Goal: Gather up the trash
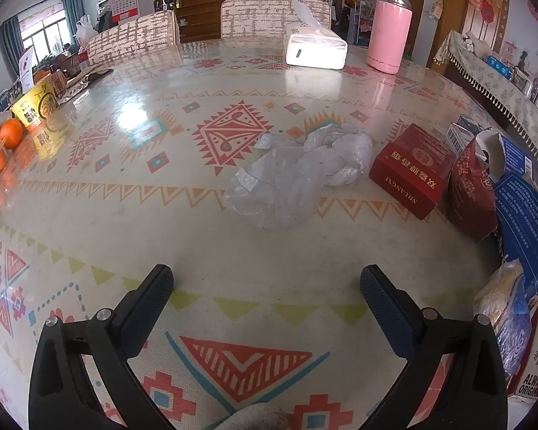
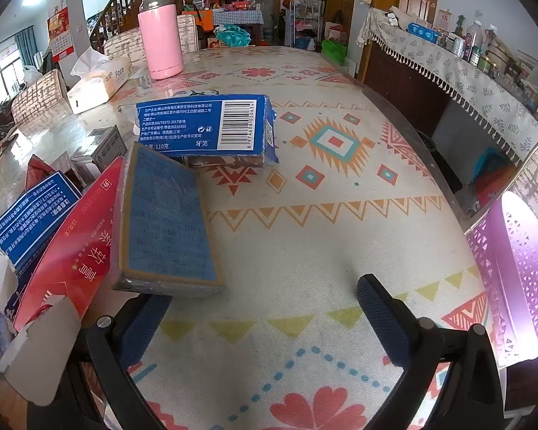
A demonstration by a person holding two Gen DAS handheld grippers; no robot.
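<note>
Both our grippers hover wide open over the patterned surface (image 1: 132, 215), holding nothing.

Ahead of our left gripper (image 1: 266, 283), its fingers spread wide, a crumpled clear plastic bag (image 1: 297, 175) lies just beside a red carton (image 1: 410, 170). Our right gripper (image 2: 263, 295), fingers equally wide and empty, faces a blue box (image 2: 168, 215) leaning on a red carton (image 2: 71, 243), with a blue toothpaste box (image 2: 204, 125) beyond and a purple basket (image 2: 520, 268) off the surface's right edge.
</note>
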